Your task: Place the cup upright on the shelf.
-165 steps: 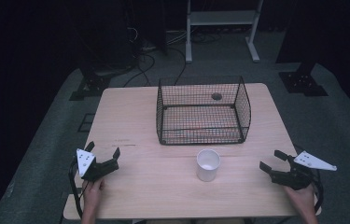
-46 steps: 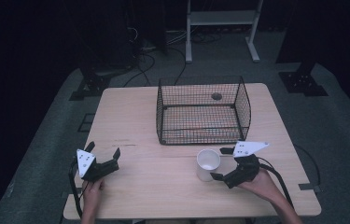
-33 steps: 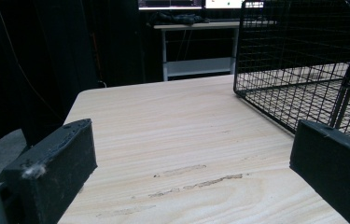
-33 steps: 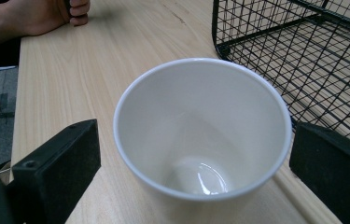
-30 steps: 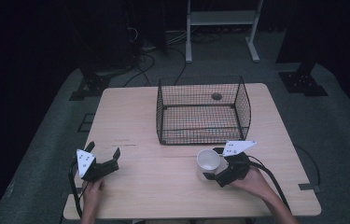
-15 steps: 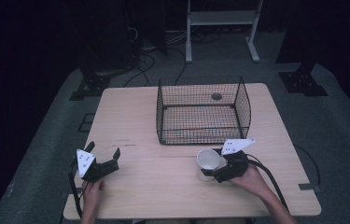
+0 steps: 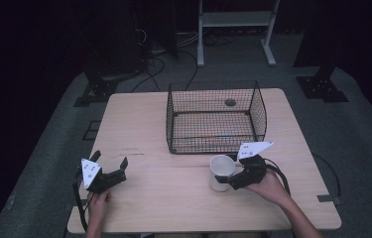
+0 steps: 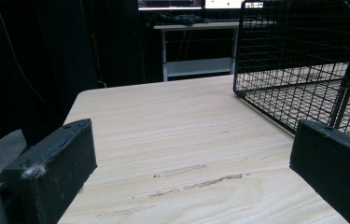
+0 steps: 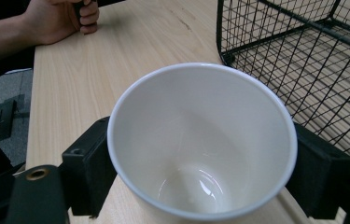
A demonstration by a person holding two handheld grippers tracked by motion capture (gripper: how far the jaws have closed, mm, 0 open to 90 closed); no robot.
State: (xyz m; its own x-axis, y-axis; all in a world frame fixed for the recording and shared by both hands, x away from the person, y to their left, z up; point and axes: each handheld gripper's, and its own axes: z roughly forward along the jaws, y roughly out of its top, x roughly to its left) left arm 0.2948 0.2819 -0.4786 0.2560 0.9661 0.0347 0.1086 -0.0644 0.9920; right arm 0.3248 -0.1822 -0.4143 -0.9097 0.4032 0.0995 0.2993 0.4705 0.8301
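Bench [image 7: 173,198] and wire basket [image 7: 216,119] at its far middle are as they were, while the right tool [image 7: 233,181] has travelled in from the near right edge to the white cup [image 7: 221,171] standing just near of the basket. Its jaws now bracket the cup, apparently clamped, so a lift looks next. Left tool [image 7: 109,173] stays resting near left, jaws apart and empty.

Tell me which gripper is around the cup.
The right gripper: its jaws flank the white cup. The left gripper sits open, apart from it.
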